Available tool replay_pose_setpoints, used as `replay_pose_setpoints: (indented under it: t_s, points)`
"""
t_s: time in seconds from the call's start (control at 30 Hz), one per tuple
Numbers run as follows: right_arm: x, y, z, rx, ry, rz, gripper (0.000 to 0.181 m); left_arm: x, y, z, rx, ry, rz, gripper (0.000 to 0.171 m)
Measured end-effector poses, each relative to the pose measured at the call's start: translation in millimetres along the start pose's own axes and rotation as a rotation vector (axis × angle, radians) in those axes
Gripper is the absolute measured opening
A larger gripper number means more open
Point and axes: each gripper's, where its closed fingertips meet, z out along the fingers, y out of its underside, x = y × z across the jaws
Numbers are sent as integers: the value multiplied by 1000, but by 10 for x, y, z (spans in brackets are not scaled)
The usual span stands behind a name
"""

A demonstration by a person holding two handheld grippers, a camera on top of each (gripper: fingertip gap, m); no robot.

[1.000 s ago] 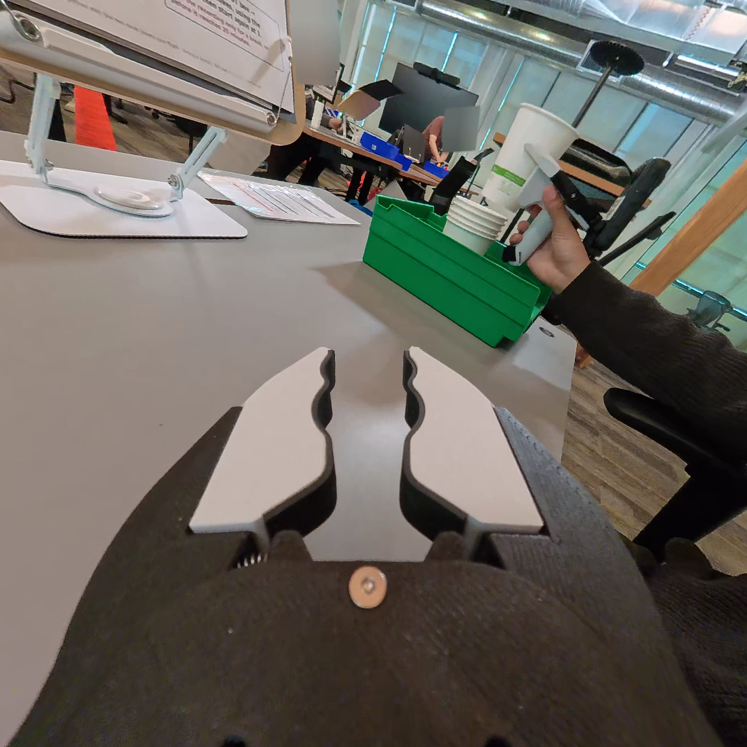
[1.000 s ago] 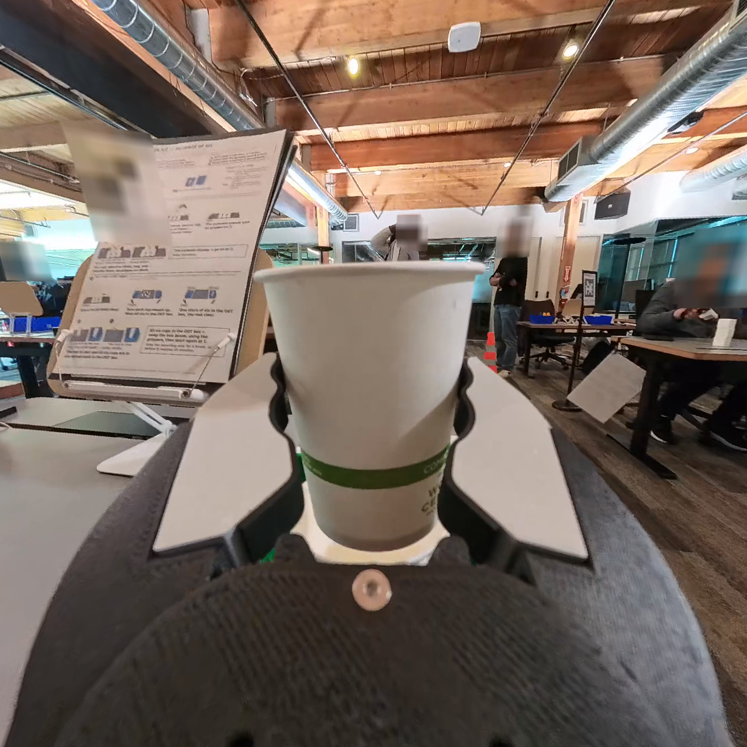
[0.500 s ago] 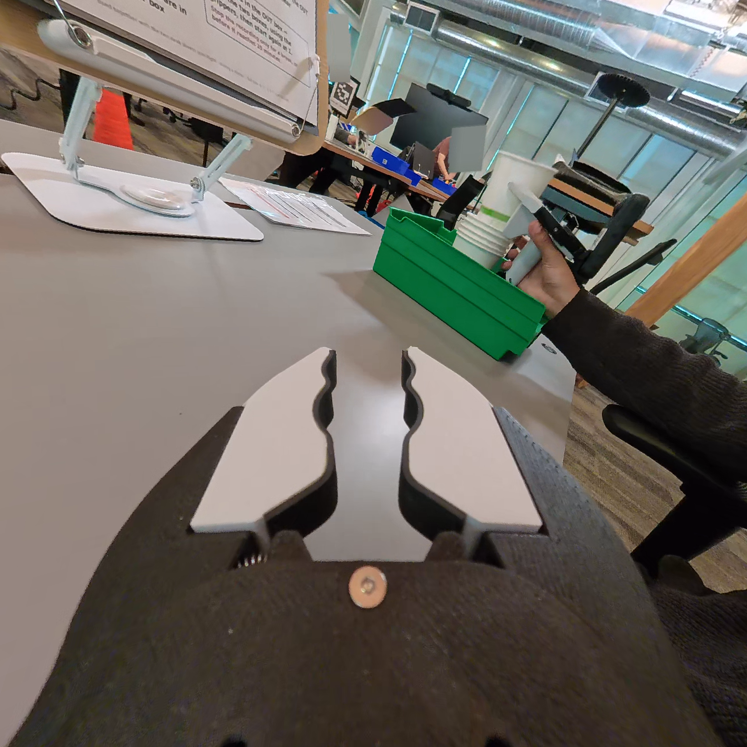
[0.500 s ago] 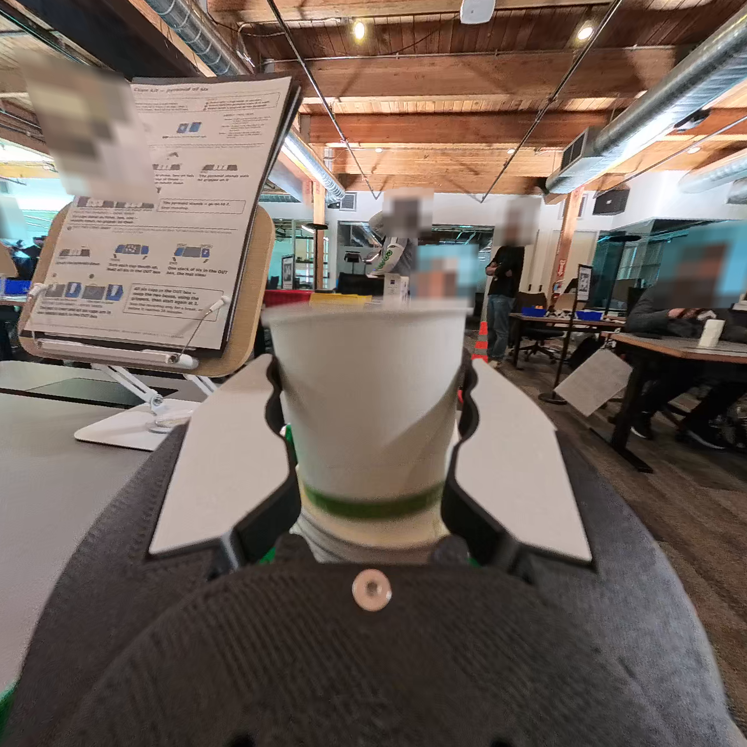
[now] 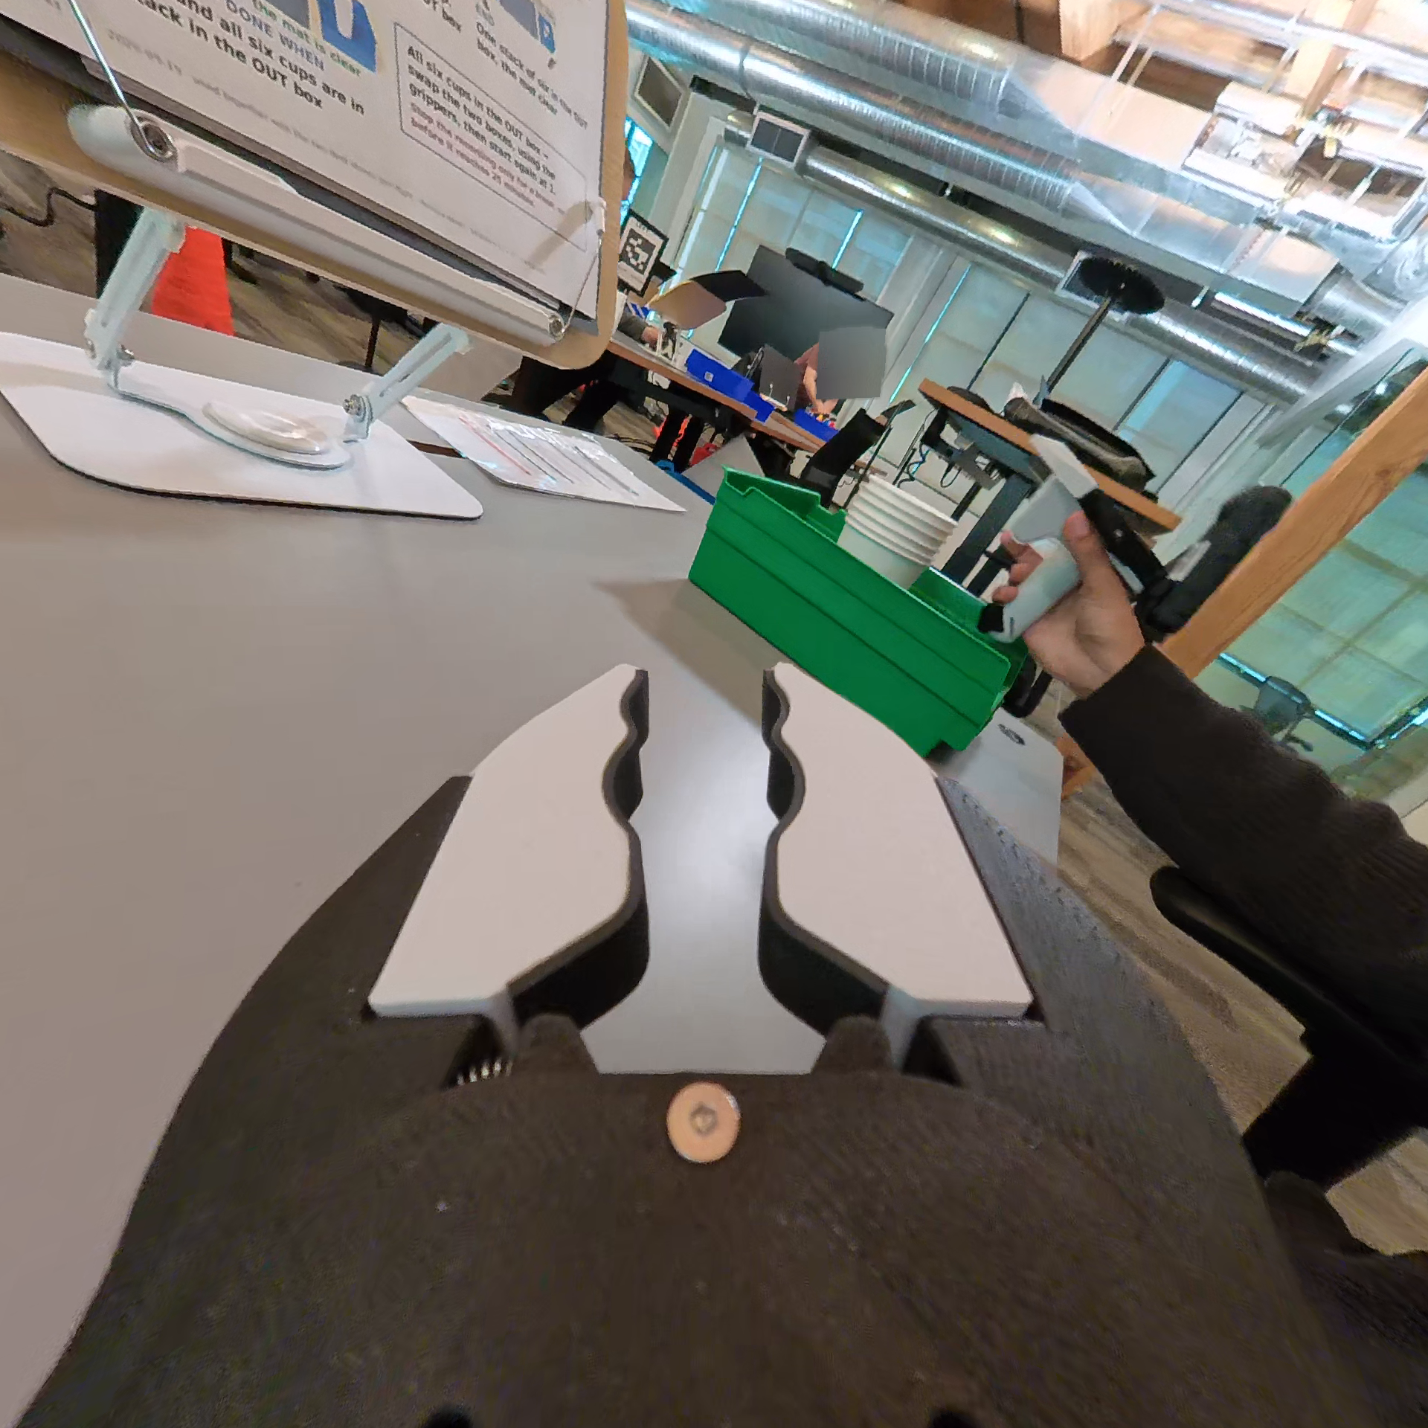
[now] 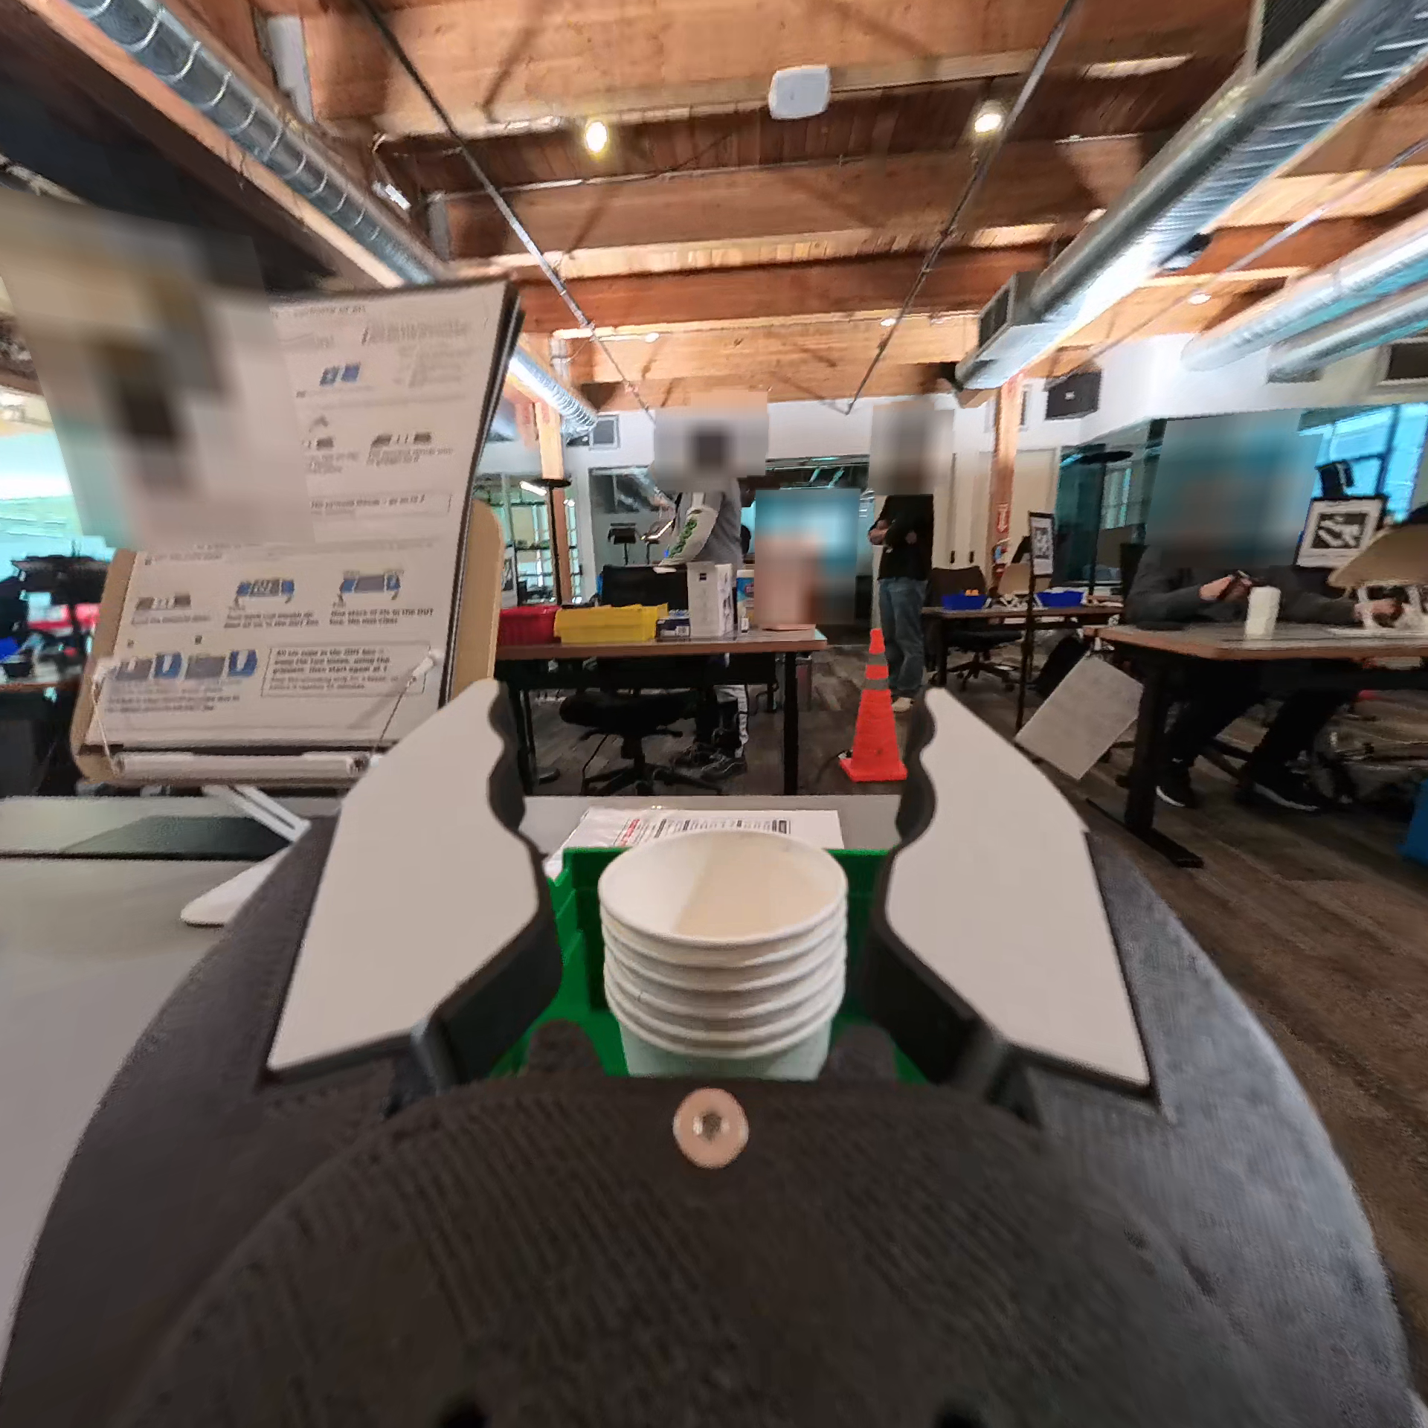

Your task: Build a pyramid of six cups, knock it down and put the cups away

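Note:
A stack of white paper cups [image 6: 722, 950] stands in a green bin [image 6: 576, 889] on the grey table. My right gripper [image 6: 711, 699] is open wide and empty, its fingers on either side of the stack just above and behind the top rim, not touching it. In the left wrist view the bin [image 5: 834, 626] and the cups [image 5: 896, 525] sit at the table's far right corner, with a hand [image 5: 1082, 618] holding the right gripper's handle behind them. My left gripper [image 5: 705, 684] hovers low over bare table [image 5: 309, 695], its fingers a narrow gap apart with nothing between them.
A document stand with an instruction sheet [image 5: 348, 116] stands on a white base [image 5: 232, 464] at the back left. A sleeved paper sheet [image 5: 541, 456] lies behind the bin. The table edge and a black chair [image 5: 1275, 966] are at right. An orange cone [image 6: 875, 719], tables and people are beyond.
My right gripper came down with the green-banded cup, set it into the stack in the green bin and opened. My left gripper stayed over the table with the same gap.

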Motion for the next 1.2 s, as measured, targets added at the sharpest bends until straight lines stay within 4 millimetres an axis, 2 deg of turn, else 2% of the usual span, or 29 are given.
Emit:
replay_pose_setpoints:
  t_s: [0.07, 0.17, 0.3, 0.37, 0.43, 0.5, 0.53, 0.6, 0.7, 0.8, 0.9, 1.07, 1.2]
  points:
    - [123, -81, -205, 1, 71, 91, 95, -9, -14, 98, 7, 14, -21, 28]
    - [242, 2, -630, -16, 163, 301, 92, -4, -8, 289, -2, 38, -34, 28]
    - [176, 183, -1194, -102, 197, 409, 73, 71, 88, 593, -65, 92, -48, 28]
    - [115, 192, -1404, -146, 214, 406, 66, 91, 141, 738, -89, 100, -49, 30]
    - [2, 198, -1546, -168, 204, 373, 49, 115, 192, 856, -112, 111, -32, 30]
    - [-83, 103, -1596, -125, 184, 365, 12, 128, 214, 953, -125, 113, -7, 30]
    - [-120, 24, -1594, -91, 160, 354, 1, 126, 212, 992, -121, 108, 7, 30]
    - [-143, -21, -1595, -93, 142, 302, 0, 115, 202, 1050, -113, 94, 31, 28]
    - [-34, 85, -1623, -200, 225, 270, 0, 153, 206, 1078, -109, 121, 46, 9]
    - [88, 129, -1653, -253, 321, 255, 0, 115, 184, 1060, -84, 85, 44, 11]
    - [196, 124, -1658, -264, 413, 151, 0, 21, 124, 1008, -46, 7, 56, 20]
    - [159, 255, -1574, -350, 422, -48, 0, -98, 41, 860, -16, -63, 55, 20]
    - [38, 354, -1444, -379, 364, -5, 0, -184, -37, 719, 12, -105, 49, 22]
